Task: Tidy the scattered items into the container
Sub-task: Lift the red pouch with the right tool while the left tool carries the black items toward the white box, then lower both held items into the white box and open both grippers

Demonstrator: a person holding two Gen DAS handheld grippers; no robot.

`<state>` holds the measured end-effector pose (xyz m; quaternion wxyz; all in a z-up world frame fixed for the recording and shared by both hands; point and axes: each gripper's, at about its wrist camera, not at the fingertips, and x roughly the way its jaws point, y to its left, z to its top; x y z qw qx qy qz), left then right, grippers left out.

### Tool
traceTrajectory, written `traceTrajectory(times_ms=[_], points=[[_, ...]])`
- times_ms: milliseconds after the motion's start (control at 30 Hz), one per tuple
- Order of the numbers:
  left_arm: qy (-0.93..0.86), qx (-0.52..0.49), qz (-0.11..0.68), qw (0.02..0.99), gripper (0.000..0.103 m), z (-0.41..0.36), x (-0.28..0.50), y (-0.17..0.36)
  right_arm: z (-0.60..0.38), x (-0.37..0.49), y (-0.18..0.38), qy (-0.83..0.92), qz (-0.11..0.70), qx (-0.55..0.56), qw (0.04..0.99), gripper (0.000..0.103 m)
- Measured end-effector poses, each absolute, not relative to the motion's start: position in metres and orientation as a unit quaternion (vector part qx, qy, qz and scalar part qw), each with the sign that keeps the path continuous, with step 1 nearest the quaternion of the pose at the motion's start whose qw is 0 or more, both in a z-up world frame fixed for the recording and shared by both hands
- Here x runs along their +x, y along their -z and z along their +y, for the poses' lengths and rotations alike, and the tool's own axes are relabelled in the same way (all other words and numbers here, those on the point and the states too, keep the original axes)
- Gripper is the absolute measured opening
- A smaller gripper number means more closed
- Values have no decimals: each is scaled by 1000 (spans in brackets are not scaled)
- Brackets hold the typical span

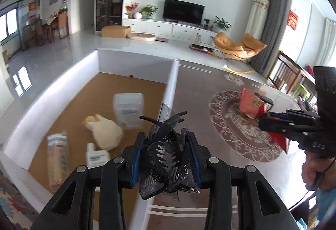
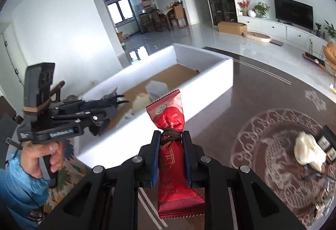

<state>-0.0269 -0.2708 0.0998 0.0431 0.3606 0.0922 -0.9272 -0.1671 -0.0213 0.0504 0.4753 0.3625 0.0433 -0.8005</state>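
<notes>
**Both jaws loaded beside the white box**

Black hair clip [image 1: 166, 156], trimmed with dark mesh and beads, sits closest to the left wrist camera, pinched between the blue pads of the left gripper [image 1: 166, 158], whose jaws are narrow around it. Just beyond and to the left lies the container [image 1: 134, 60], a white-walled box with a brown cardboard floor. Inside it rest a cream plush toy [image 1: 105, 133], a clear plastic box [image 1: 128, 109], a white bottle [image 1: 97, 156] and a long clear packet [image 1: 57, 158].

From the right wrist camera, the right gripper [image 2: 170, 154] has its jaws drawn in on a red foil packet [image 2: 171, 146], which stands upright between the pads, with a coil of brown cord [image 2: 171, 137] wound around its pinched neck. A hand [image 2: 42, 156] in a blue sleeve carries the left gripper at the left of this view, over the near edge of the container.

On the dark surface [image 2: 262, 93], printed with a pale round ornament, a white crumpled item [image 2: 307, 151] lies against two small dark boxes [image 2: 326, 144], well apart from the container. Other small things near the right edge are too blurred to tell.
</notes>
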Motion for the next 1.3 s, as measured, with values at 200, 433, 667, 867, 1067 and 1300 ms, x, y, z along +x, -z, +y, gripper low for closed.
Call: traceTrajectory(times_ms=[200, 433, 667, 867, 1067, 1300], points=[[909, 378, 127, 123, 39, -371, -28, -97, -143, -172, -72, 768, 33, 362, 527, 21], [880, 420, 156, 158, 39, -424, -41, -56, -233, -184, -19, 739, 45, 427, 519, 21], [851, 469, 168, 164, 48, -425, -55, -18, -252, -189, 22, 726, 69, 468, 499, 33], [861, 447, 170, 174, 69, -418, -47, -26, -237, -192, 19, 733, 65, 459, 497, 33], [878, 423, 144, 172, 69, -388, -38, -44, -202, -187, 4, 763, 75, 417, 488, 33], [926, 366, 52, 81, 69, -273, -24, -90, -73, -155, 5, 836, 120, 322, 428, 46]])
